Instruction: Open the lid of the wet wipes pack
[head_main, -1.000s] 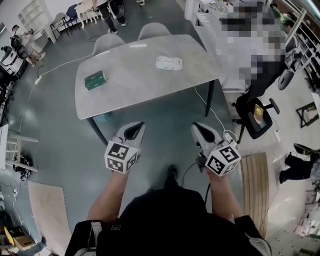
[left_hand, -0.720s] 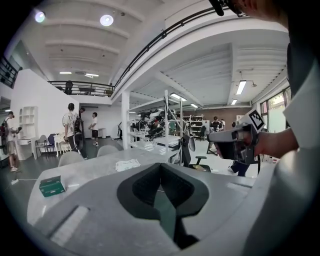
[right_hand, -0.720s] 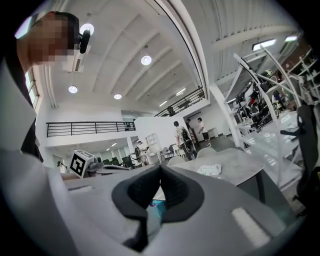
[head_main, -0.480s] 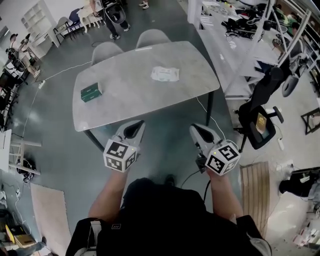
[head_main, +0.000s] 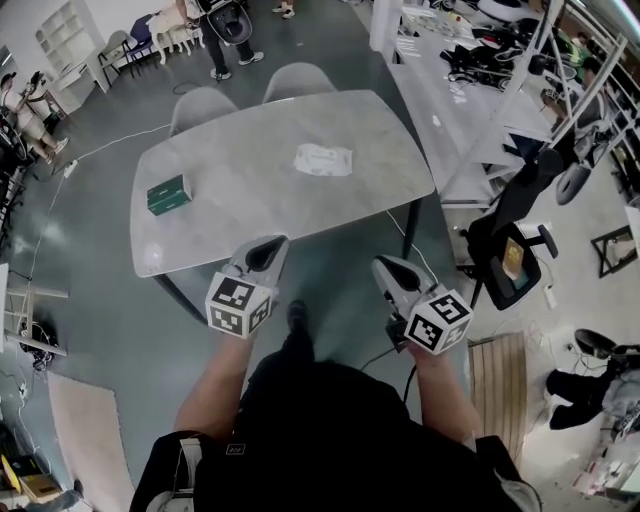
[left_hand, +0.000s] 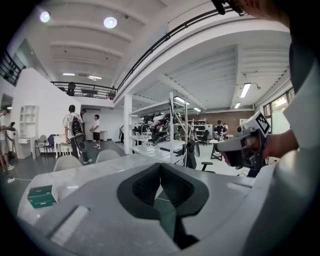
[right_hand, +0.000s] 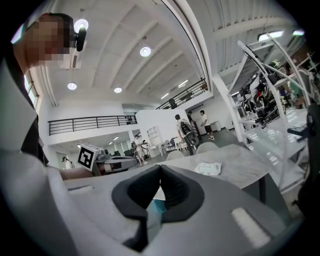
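The wet wipes pack (head_main: 323, 159) is a flat white pouch lying on the far right part of the grey table (head_main: 250, 215); it also shows in the right gripper view (right_hand: 207, 168). Both grippers hang in the air before the table's near edge, well short of the pack. My left gripper (head_main: 270, 244) is shut with nothing between its jaws (left_hand: 161, 167). My right gripper (head_main: 381, 263) is likewise shut and empty (right_hand: 160, 170). Each gripper view catches the other gripper at its side.
A green box (head_main: 167, 194) lies on the table's left part and also shows in the left gripper view (left_hand: 41, 195). Two grey chairs (head_main: 297, 79) stand behind the table. A black office chair (head_main: 508, 252) and shelving (head_main: 470, 110) are to the right. People stand far behind.
The person has stepped toward the table, carrying both shut grippers forward to just short of its near edge. The pack and green box have not moved on the table.
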